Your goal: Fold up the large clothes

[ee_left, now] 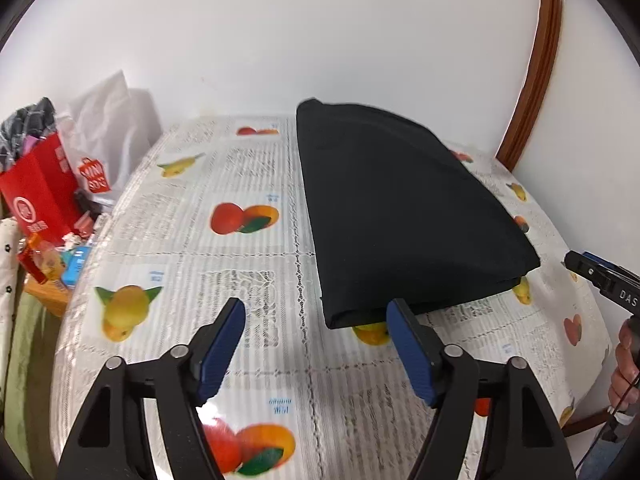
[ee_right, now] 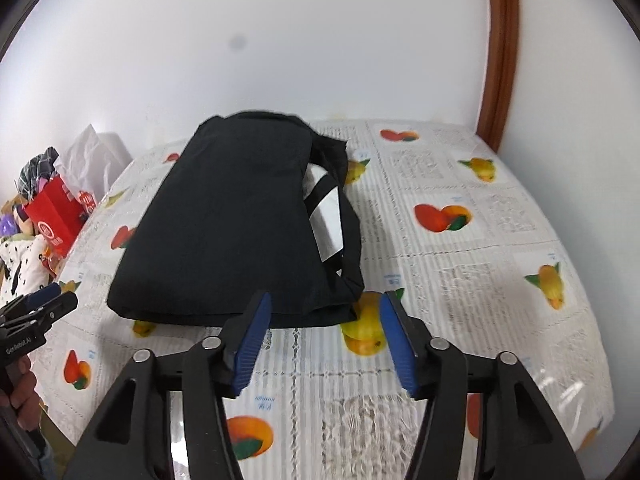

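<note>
Both grippers' jaws gape empty; only the right wrist view shows the folded black garment [ee_right: 228, 216]'s white patch.

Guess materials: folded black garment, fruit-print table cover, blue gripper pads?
Folded black garment: matte woven or knit fabric, soft rounded fold edges, no shine; white panels show at its side.
Fruit-print table cover: probably clear glossy plastic over lace-patterned cloth; glare streaks near the table's edge.
Blue gripper pads: likely ribbed rubber or soft plastic; fine ridges visible.

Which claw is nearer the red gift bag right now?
Left. The left claw is open over the tablecloth toward the red gift bag beside the table; the right claw is open beyond the folded black garment.
</note>
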{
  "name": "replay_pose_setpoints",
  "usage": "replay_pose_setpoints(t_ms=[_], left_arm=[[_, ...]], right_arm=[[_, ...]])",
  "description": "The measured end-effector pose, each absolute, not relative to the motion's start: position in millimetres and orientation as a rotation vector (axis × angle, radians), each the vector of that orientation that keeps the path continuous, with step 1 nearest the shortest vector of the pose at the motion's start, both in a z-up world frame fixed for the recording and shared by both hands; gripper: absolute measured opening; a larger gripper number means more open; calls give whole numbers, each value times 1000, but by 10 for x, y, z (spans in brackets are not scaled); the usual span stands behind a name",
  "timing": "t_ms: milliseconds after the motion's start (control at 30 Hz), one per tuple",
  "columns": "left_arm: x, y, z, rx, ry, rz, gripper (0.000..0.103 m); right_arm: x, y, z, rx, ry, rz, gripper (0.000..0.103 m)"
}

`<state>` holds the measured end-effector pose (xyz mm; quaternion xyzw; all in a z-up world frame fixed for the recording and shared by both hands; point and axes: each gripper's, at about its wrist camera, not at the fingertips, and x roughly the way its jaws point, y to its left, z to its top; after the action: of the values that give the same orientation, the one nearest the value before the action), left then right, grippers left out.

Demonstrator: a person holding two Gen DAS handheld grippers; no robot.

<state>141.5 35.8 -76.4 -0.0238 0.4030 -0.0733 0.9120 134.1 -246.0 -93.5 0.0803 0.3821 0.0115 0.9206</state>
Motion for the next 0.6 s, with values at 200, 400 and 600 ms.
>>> replay_pose_setpoints(t_ms=[200, 400, 600], left_arm=[[994, 345, -492, -33, 758, -110, 85], [580, 298, -281, -11, 715, -85, 89], [214, 254, -123, -8, 652, -75, 95]], right_arm=[[887, -2426, -653, 161, 723, -44, 85], [419, -2403, -436, 131, 671, -119, 96], [-42, -2373, -319, 99, 629, -127, 103]])
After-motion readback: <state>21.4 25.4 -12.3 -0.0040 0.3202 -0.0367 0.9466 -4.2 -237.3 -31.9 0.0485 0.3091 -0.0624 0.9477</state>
